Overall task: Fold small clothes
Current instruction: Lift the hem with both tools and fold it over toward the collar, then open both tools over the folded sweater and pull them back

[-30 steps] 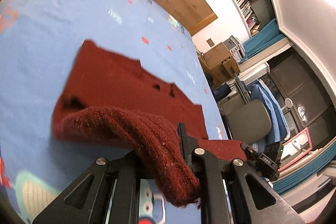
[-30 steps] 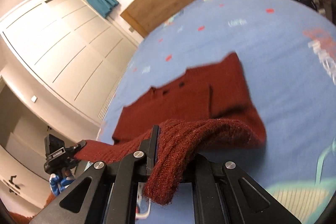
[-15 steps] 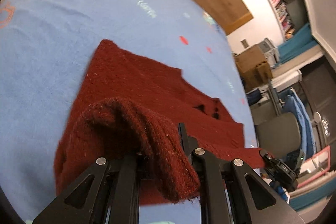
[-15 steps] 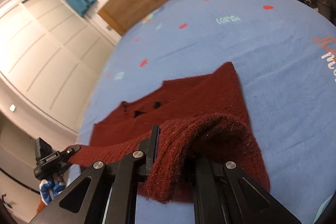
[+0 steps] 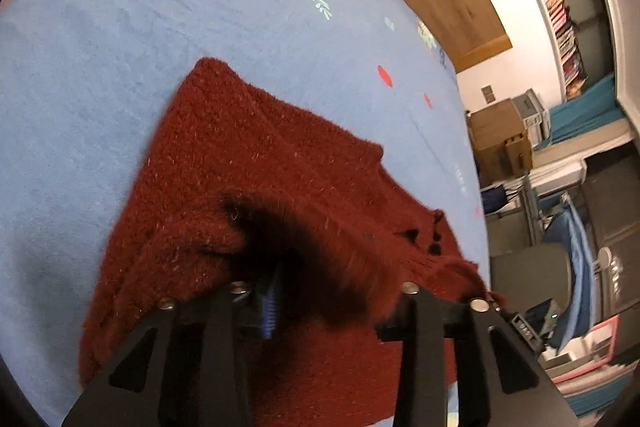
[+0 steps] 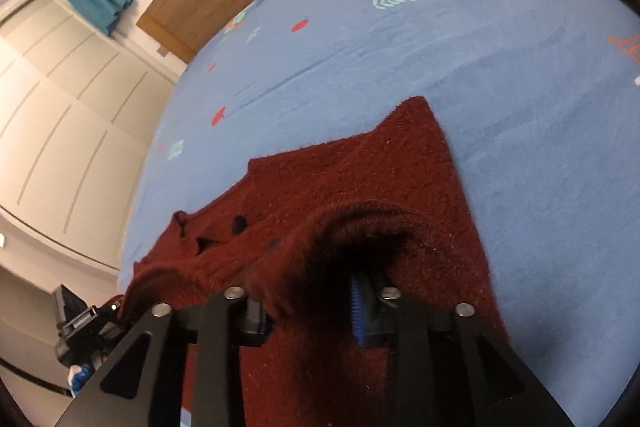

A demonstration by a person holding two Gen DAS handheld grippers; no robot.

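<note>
The blue bedspread (image 5: 120, 47) carries the dark red knitted sweater (image 5: 260, 167), spread flat across its middle with its near hem doubled back over the body; to do this fold well, I judge the hem should be laid down evenly and square to the sweater's sides. The left hand-held gripper (image 5: 324, 301) and the right hand-held gripper (image 6: 308, 301) both stand wide apart; the hem drapes loosely between their fingers, touching them but unclamped.

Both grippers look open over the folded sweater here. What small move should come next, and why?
Probably draw both grippers back and up. The left gripper and right gripper have their jaws spread, and the sweater edge lies draped loosely between the fingers on the blue bedspread, so the fold looks placed; backing out gently should avoid dragging it open.
</note>
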